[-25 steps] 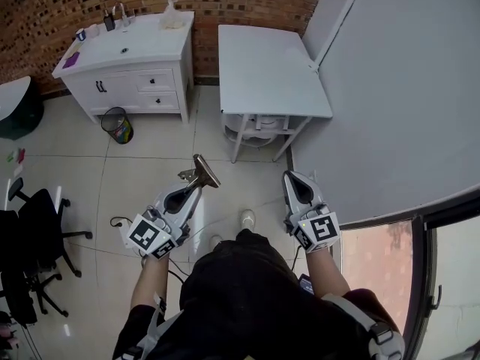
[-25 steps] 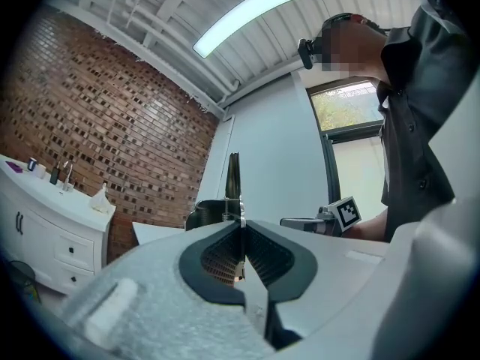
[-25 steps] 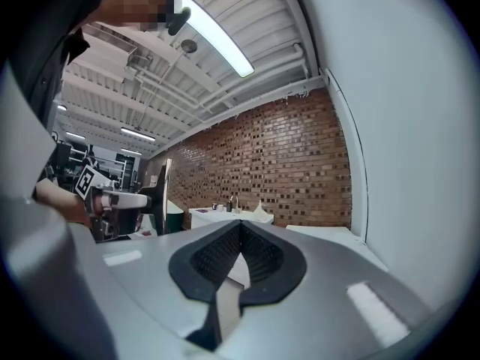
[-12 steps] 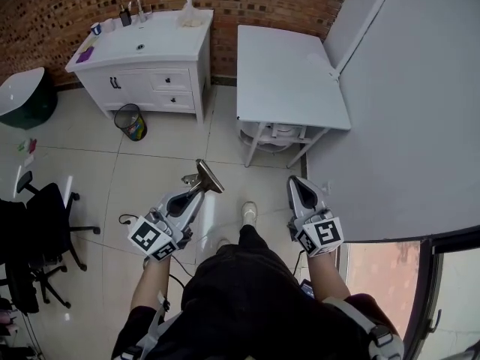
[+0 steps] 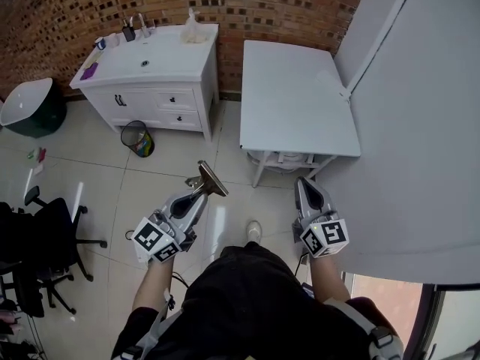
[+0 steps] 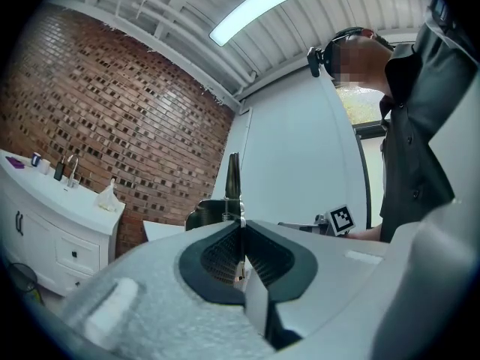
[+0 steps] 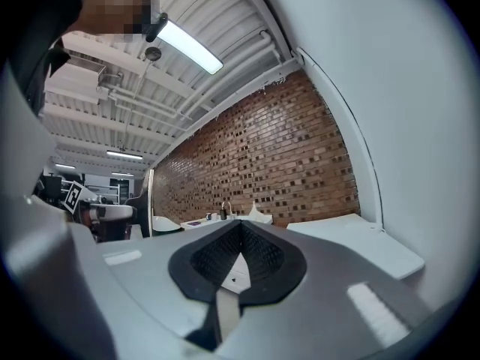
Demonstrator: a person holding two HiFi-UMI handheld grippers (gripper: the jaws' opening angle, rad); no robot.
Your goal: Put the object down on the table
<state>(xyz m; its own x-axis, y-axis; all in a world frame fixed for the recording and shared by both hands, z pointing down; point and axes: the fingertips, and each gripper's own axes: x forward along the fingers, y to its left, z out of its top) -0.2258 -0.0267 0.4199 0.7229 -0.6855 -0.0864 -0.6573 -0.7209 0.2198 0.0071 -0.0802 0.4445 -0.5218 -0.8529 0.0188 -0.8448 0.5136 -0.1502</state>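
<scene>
Head view, looking steeply down on a standing person. The left gripper (image 5: 196, 196) has its jaws pinched on the object (image 5: 211, 178), a flat metal piece with a dark, wider head. The left gripper view shows the object standing upright out of the closed pads. It hangs over the tiled floor (image 5: 150, 178), just short of the near-left corner of the white worktop (image 5: 300, 88) and not touching it. The right gripper (image 5: 304, 186) is level with the worktop's near edge. Its jaws are pressed together with nothing between them, as the right gripper view confirms.

Containers:
- A black waste bin (image 5: 138, 137) stands on the floor beside the white vanity cabinet (image 5: 161, 100). It holds colourful litter whose kinds cannot be made out.
- The sink (image 5: 145, 64) is set in the vanity top.
- Small bottles and a cup (image 5: 127, 32) are grouped at the top's back-left corner.
- A white crumpled bag (image 5: 193, 30) sits at its back-right corner.
- A purple item (image 5: 90, 71) lies near its left edge.
- A dark green tub with a white top (image 5: 26, 103) stands at the far left, and its contents are hidden.

A black office chair (image 5: 45, 231) stands at the left. A brick wall (image 5: 247, 6) runs behind the vanity and the worktop.
</scene>
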